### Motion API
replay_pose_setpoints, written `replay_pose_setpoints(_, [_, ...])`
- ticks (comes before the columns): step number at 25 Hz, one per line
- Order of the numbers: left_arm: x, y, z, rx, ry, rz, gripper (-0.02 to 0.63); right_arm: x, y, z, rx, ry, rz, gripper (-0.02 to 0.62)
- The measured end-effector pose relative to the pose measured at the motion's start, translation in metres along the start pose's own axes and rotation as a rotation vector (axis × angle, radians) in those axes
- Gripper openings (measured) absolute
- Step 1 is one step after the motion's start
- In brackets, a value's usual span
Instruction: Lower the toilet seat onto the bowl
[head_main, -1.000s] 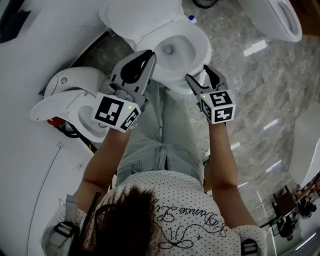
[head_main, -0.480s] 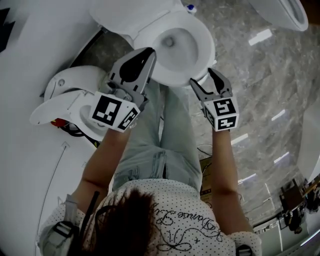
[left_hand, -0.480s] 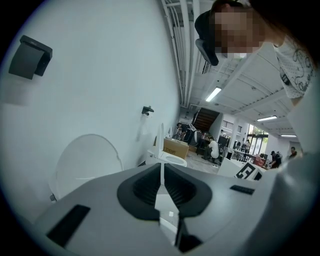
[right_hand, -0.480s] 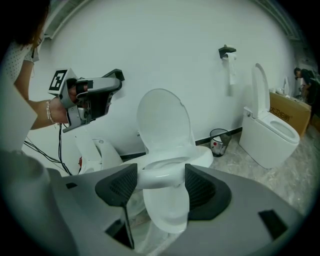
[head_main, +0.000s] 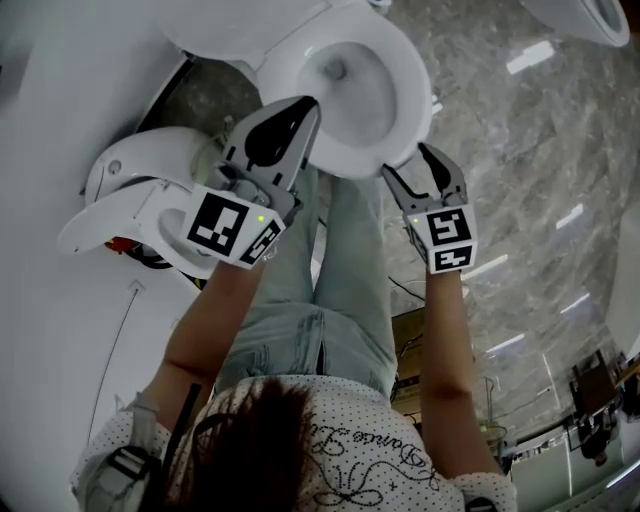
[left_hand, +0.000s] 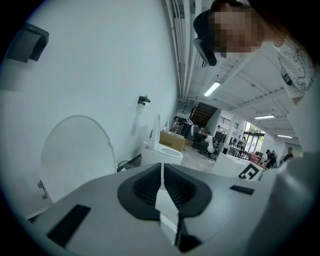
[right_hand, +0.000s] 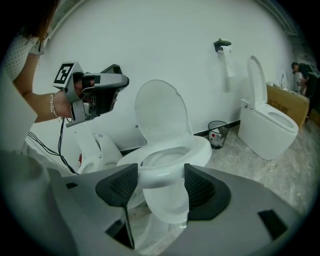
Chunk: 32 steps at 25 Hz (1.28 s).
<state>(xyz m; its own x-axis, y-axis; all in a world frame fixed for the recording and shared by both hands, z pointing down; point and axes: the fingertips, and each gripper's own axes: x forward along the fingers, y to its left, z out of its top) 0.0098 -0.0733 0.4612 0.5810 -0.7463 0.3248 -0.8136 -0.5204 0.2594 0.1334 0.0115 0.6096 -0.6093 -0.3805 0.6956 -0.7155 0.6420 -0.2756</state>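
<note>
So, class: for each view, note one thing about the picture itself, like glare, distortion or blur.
Head view: bright glare streaks on the floor. Left gripper view: fisheye bending, dark corners, glowing ceiling light. Right gripper view: same dark rounded rim; the wall bulges.

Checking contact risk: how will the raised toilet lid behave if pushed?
The raised toilet lid looks like rigid, glossy plastic, so a push may slide. Hinged at its base, it would probably swing down, perhaps slamming onto the bowl.
</note>
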Motion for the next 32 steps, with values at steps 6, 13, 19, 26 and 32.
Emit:
replay_pose_setpoints(6, [0.006,-0.007,-0.025,-0.006,0.033,-0.007,0.02,0.007,-0.006,-0.033,0.011,0.018,0.004,0.302])
replay_pose_setpoints(13, [0.006,-0.009,-0.039,-0.002,0.064,0.011,0.02,0.019,-0.018,-0.08,0.03,0.05,0.018,0.298])
replay_pose_setpoints(19, [0.009,-0.008,-0.049,-0.004,0.072,0.006,0.02,0.033,-0.025,-0.114,0.049,0.107,0.017,0.291])
replay_pose_setpoints(26, [0.016,-0.012,-0.063,-0.014,0.092,-0.007,0.02,0.048,-0.036,-0.144,0.104,0.124,0.016,0.281])
replay_pose_setpoints(32, [0.02,-0.013,-0.07,-0.026,0.092,-0.01,0.02,0.064,-0.053,-0.165,0.19,0.131,0.008,0.245])
